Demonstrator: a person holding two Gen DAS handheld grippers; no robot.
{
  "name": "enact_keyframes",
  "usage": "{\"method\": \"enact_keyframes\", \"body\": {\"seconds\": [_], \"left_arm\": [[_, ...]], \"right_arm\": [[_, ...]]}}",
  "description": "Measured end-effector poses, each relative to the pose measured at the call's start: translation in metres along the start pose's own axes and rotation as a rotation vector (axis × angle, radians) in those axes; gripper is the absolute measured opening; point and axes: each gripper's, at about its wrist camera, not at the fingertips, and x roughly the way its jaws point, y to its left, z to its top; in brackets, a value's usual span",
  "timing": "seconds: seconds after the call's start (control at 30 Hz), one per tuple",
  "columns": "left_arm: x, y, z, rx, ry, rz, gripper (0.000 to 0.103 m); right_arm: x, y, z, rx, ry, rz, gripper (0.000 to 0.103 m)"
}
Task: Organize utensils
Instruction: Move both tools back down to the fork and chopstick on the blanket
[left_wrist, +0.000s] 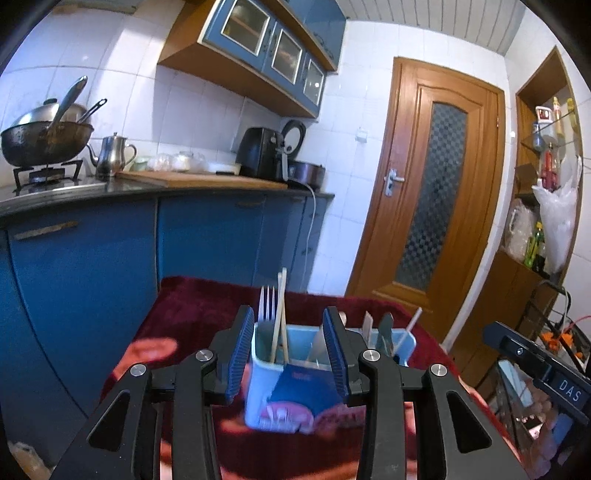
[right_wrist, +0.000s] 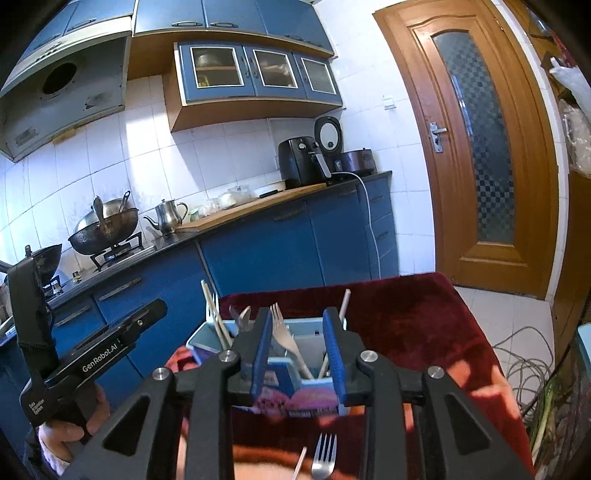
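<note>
A light blue utensil holder (left_wrist: 275, 387) stands on a dark red cloth (left_wrist: 192, 314). It holds chopsticks (left_wrist: 280, 314), a fork (left_wrist: 266, 304), a knife and other utensils. My left gripper (left_wrist: 291, 354) is open, its blue pads either side of the holder's left compartment, not touching. In the right wrist view the holder (right_wrist: 295, 391) sits between my open right gripper's (right_wrist: 300, 354) pads, with a pale fork (right_wrist: 286, 338) standing in it. A metal fork (right_wrist: 324, 456) and a thin stick (right_wrist: 300, 463) lie on the cloth below the right gripper.
Blue kitchen cabinets (left_wrist: 92, 266) and a dark counter with a wok (left_wrist: 44, 142), kettle (left_wrist: 110, 155) and air fryer (left_wrist: 260, 153) lie behind. A wooden door (left_wrist: 428, 206) is at the right. The left gripper's body (right_wrist: 92, 358) shows at the right view's left side.
</note>
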Motion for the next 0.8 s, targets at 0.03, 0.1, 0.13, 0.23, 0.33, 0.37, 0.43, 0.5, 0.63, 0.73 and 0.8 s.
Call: {"method": "enact_keyframes", "body": {"seconds": [0.03,0.1,0.13,0.23,0.33,0.37,0.43,0.5,0.63,0.73,0.8], "left_arm": [[-0.003,-0.001,-0.002,0.002,0.01,0.001,0.04],[-0.009,-0.003,-0.006,0.008,0.03,0.005,0.04],[-0.012,-0.004,-0.008,0.013,0.04,0.005,0.04],[-0.02,-0.011,-0.017,0.033,0.071,0.001,0.04],[-0.027,-0.019,-0.027,0.057,0.105,-0.009,0.04],[-0.028,-0.021,-0.03,0.062,0.116,-0.013,0.04],[-0.029,-0.023,-0.034,0.066,0.136,-0.02,0.04],[-0.03,-0.028,-0.042,0.067,0.161,-0.024,0.04],[-0.028,-0.036,-0.054,0.07,0.213,-0.022,0.04],[-0.025,-0.041,-0.063,0.075,0.248,-0.015,0.04],[-0.024,-0.043,-0.068,0.072,0.268,-0.011,0.04]], "right_arm": [[-0.003,0.0,-0.003,0.004,0.003,-0.001,0.032],[-0.011,-0.001,-0.009,0.011,0.009,-0.006,0.034],[-0.015,-0.001,-0.012,0.015,0.013,-0.009,0.034],[-0.024,-0.002,-0.021,0.026,0.023,-0.016,0.036],[-0.032,-0.003,-0.03,0.035,0.034,-0.031,0.037],[-0.035,-0.004,-0.034,0.038,0.04,-0.036,0.038],[-0.038,-0.005,-0.041,0.042,0.053,-0.041,0.039],[-0.042,-0.007,-0.049,0.043,0.067,-0.048,0.039],[-0.046,-0.012,-0.063,0.048,0.099,-0.071,0.039],[-0.049,-0.018,-0.072,0.049,0.115,-0.094,0.041],[-0.05,-0.024,-0.079,0.053,0.121,-0.108,0.043]]}}
